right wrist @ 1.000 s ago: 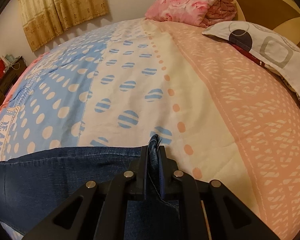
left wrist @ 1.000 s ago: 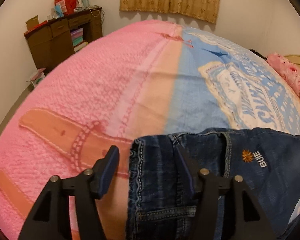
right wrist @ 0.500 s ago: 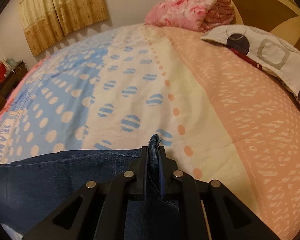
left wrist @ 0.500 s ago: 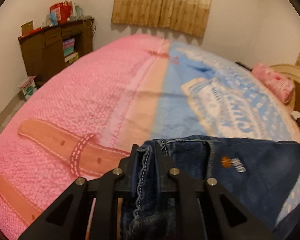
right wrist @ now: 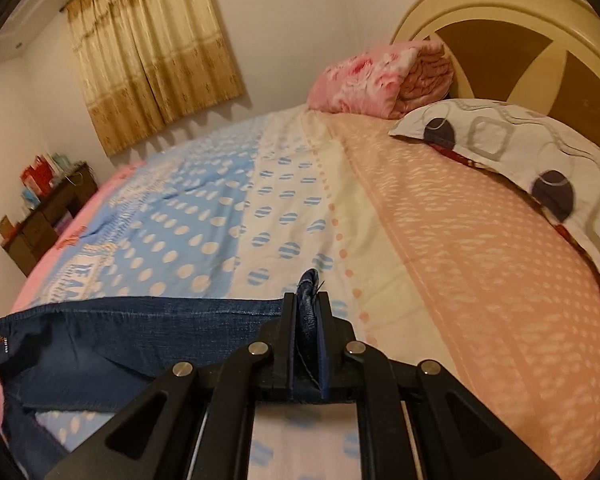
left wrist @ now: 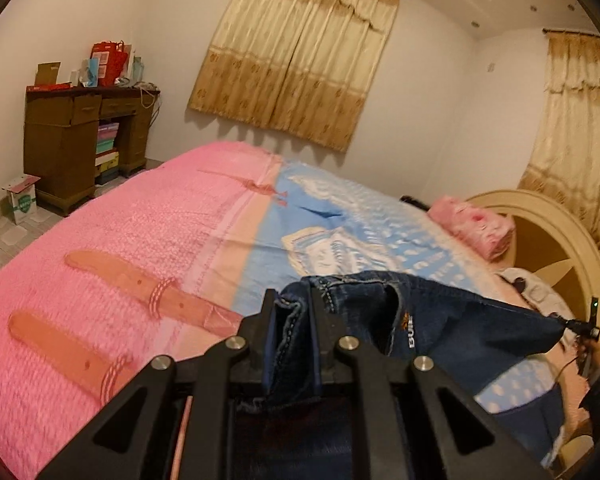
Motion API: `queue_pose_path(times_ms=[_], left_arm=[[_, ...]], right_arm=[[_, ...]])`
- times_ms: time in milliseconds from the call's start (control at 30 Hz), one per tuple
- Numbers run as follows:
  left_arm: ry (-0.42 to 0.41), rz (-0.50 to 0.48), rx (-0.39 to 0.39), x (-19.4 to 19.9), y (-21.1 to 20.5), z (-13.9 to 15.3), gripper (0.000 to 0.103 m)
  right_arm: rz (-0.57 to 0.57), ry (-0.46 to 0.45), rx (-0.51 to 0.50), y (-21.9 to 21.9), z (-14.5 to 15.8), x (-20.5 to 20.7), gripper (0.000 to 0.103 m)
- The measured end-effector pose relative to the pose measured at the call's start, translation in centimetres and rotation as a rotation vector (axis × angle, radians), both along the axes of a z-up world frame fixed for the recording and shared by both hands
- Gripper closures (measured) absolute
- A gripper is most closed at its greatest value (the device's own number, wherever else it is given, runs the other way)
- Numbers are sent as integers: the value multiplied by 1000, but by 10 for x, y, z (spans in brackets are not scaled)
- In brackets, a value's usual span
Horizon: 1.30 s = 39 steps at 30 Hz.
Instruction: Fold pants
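Note:
Dark blue denim pants (left wrist: 452,324) hang stretched in the air above the bed between my two grippers. My left gripper (left wrist: 294,304) is shut on one corner of the waistband, where white stitching shows between the pads. My right gripper (right wrist: 309,298) is shut on the other end of the denim, a small tuft sticking up past the fingertips. In the right wrist view the pants (right wrist: 140,332) run off to the left, lifted off the sheet. The far tip of the cloth in the left wrist view ends at the right gripper (left wrist: 580,326), held by a hand.
The bed (left wrist: 120,240) has a pink, blue and peach patterned sheet (right wrist: 460,240). A folded pink blanket (right wrist: 380,76) and a patterned pillow (right wrist: 520,152) lie by the headboard (right wrist: 520,32). A brown dresser (left wrist: 76,140) stands by the wall, curtains (left wrist: 296,52) behind.
My left gripper closed on the waistband, which lay flat on the bed before. Both grippers then rose and tilted up, lifting the pants off the sheet and pulling them taut.

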<state>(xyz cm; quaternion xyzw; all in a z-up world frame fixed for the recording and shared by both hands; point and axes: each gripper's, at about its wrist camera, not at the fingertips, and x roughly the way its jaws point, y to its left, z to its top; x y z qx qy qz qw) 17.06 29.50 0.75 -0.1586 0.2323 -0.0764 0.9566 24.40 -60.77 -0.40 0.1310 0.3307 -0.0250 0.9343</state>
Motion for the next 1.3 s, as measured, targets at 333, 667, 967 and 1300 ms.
queue_pose_path(times_ms=[333,667,967,1300], left_arm=[[-48,-48,-48,-102,-6,-7,89],[14,-36,-92,-167,5,-44,88],[47,0,-94,-182,6,-49,88],[168,34,-157,-197,24,-64,77]], right_arm=[[-6,-75,42,-22,6,-130,95],[-44,-41,118,-34,-45,-228,95],[-71,-21,167,-43,-80,-262,95],[1,77,14,-43,-118,-281,86]])
